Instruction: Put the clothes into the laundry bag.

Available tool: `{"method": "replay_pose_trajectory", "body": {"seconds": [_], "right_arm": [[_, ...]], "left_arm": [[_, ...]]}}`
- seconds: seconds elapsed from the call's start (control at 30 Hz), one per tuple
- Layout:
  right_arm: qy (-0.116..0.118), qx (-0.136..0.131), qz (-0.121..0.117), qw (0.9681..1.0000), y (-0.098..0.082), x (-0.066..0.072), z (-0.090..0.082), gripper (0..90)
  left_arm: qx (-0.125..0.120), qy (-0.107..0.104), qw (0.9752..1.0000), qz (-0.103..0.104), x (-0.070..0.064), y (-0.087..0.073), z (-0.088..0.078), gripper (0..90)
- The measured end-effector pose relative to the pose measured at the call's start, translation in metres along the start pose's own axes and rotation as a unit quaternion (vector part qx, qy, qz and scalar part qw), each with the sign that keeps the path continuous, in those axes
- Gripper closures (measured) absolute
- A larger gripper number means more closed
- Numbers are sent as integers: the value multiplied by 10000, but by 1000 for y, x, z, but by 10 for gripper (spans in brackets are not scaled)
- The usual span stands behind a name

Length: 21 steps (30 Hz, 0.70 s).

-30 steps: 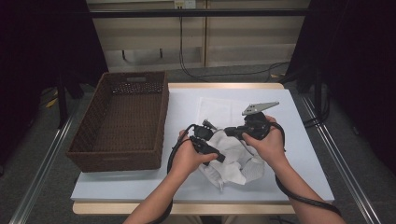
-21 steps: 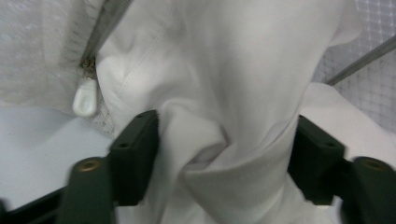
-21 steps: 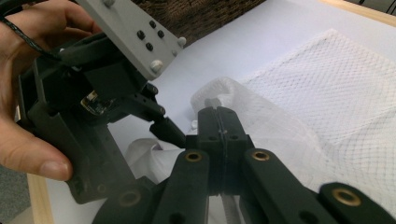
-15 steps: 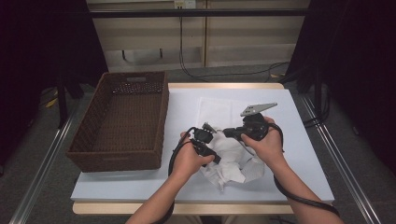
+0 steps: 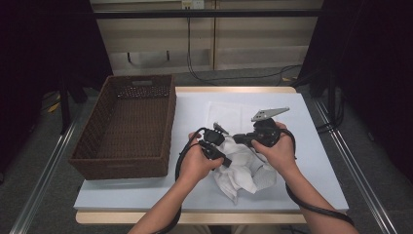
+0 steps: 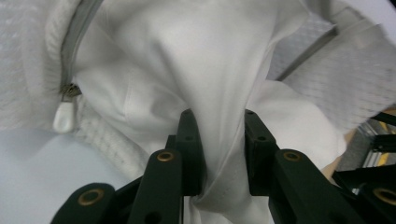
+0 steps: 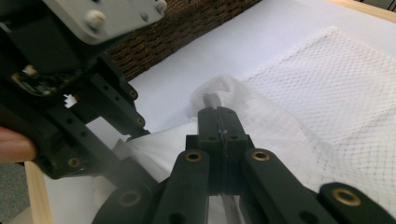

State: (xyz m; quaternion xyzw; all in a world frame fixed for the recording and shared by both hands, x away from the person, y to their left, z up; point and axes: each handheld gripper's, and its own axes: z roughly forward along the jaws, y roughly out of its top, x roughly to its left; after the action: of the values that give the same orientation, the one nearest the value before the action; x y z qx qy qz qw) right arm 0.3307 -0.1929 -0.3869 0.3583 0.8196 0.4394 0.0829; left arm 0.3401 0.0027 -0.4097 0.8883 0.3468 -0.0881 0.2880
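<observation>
Hand-held gripper, left [image 5: 217,155]: jaws clamped on a fold of smooth white fabric [image 6: 210,79], part of a crumpled white garment [image 5: 243,168] lying on the tabletop [image 5: 311,146] near its front edge. Hand-held gripper, right [image 5: 238,140]: jaws pressed together on the mesh edge beside a zipper [image 7: 212,100]. Both grippers are held close together, tips facing, over the garment's far-left part; the wicker basket [image 5: 92,151] is set at left.

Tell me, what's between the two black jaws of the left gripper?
A bunched fold of white cloth, pinched between the jaws of the left gripper; the left gripper view shows it, with a zipper pull off to one side.
</observation>
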Motion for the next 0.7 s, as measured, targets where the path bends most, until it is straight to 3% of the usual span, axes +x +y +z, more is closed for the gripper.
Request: {"method": "replay_pose_trajectory", "body": {"seconds": [0.2, 0.33, 0.7], "right_arm": [[5, 3, -16, 10000, 3, 1, 0, 900], [17, -34, -7, 10000, 4, 0, -2, 900], [5, -90, -23, 10000, 6, 0, -7, 900]], "left_arm": [[-28, -44, 9999, 139, -5, 8, -7, 731], [-69, -44, 10000, 32, -3, 12, -7, 731], [-93, -16, 10000, -23, 0, 18, 1, 731]]}}
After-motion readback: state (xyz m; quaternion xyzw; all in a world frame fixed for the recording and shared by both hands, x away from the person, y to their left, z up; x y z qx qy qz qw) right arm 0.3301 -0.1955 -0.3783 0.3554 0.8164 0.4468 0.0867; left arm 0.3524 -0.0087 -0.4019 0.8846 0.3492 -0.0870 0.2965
